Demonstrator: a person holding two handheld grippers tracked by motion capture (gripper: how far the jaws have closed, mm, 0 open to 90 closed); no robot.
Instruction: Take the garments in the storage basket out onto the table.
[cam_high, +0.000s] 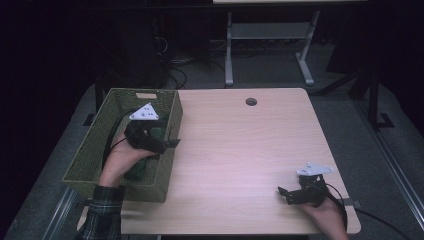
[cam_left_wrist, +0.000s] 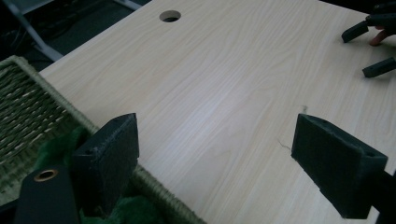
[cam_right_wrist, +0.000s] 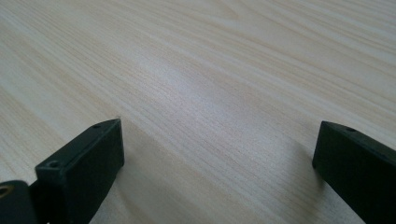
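The left gripper (cam_high: 167, 144) hangs over the right wall of the woven green basket (cam_high: 95, 150) at the left edge of the table (cam_high: 240, 150), its jaws spread wide with nothing between them. In the left gripper view one jaw stands above the basket's rim and the other out over bare wood. Just below the inner jaw lies a dark green fuzzy cloth (cam_left_wrist: 58, 147), bunched against the inside of that wall; in the high view it shows as a dark mass (cam_high: 159, 134) under the hand. Its shape is too crumpled to give a clear long axis.

The right gripper (cam_high: 286, 194) rests low near the table's front right corner, well apart from the basket, with its jaws also wide apart and empty over plain wood.

The cloth lies down and slightly inward from the left gripper, on the basket side of the rim, so the left hand is by far the nearer. Any grasp would likely call for that gripper to shift inward and dip, so both jaws clear the rim before closing.
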